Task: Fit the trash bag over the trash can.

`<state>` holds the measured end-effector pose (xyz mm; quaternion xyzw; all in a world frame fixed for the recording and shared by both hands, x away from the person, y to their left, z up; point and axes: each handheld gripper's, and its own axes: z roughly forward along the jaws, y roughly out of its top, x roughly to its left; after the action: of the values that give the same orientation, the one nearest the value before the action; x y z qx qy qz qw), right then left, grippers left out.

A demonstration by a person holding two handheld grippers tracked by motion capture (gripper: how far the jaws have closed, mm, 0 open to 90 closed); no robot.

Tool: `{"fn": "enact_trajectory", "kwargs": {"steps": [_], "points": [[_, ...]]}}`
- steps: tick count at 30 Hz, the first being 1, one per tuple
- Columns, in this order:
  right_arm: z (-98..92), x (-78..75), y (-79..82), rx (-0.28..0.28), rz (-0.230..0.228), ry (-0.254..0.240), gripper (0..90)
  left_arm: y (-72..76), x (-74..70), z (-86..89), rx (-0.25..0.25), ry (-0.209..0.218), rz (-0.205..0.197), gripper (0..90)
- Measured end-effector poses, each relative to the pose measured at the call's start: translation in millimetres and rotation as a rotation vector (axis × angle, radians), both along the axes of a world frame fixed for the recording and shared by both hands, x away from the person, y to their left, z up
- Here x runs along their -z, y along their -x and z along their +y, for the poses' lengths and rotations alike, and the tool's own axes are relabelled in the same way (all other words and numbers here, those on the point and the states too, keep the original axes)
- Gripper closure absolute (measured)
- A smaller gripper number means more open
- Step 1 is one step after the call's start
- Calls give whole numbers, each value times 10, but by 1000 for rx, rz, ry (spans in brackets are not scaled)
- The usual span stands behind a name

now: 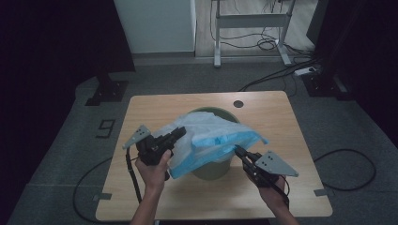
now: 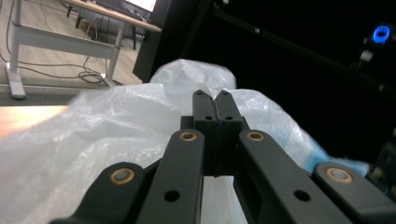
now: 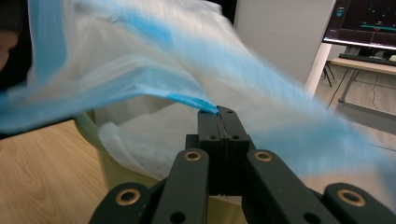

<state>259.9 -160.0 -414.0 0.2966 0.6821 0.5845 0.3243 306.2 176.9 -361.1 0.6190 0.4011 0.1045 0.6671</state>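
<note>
1. The surface (image 1: 141, 201) carries one landmark, the green bin (image 1: 212, 169), which stands near its middle; I place everything else against that bin.
2. The plastic bag (image 1: 211, 138), pale with a blue hem, lies draped over the bin's top and spills down its near side, with its mouth not yet round the rim. I judge the step in hand to be lining the bin: spreading the bag open before fitting it.
3. My left tongs (image 1: 180, 133), just left of the bin, are pressed together on the bag's white film; the left gripper view has the film bunched round the tips.
4. My right tongs (image 1: 238, 151), just right of the bin, are clamped on the blue hem (image 3: 191, 101).
5. Next, I reckon, I must draw the two grips apart to open the mouth, then lower the hem over the bin's rim without tearing the thin film.
6. Writing: a "9" is marked on the floor (image 1: 106, 127), well left of the bin; the bag and bin show no label I can read.
</note>
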Motion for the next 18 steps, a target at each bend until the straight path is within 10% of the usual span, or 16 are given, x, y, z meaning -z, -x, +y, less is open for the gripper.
{"fn": "enact_trajectory", "kwargs": {"steps": [12,18], "points": [[-403,-120,-496,24,6,26,884,-463,-106,258,-66,65,30,900],[-583,-282,-666,46,-5,-4,884,-421,-96,368,-55,86,21,900]]}}
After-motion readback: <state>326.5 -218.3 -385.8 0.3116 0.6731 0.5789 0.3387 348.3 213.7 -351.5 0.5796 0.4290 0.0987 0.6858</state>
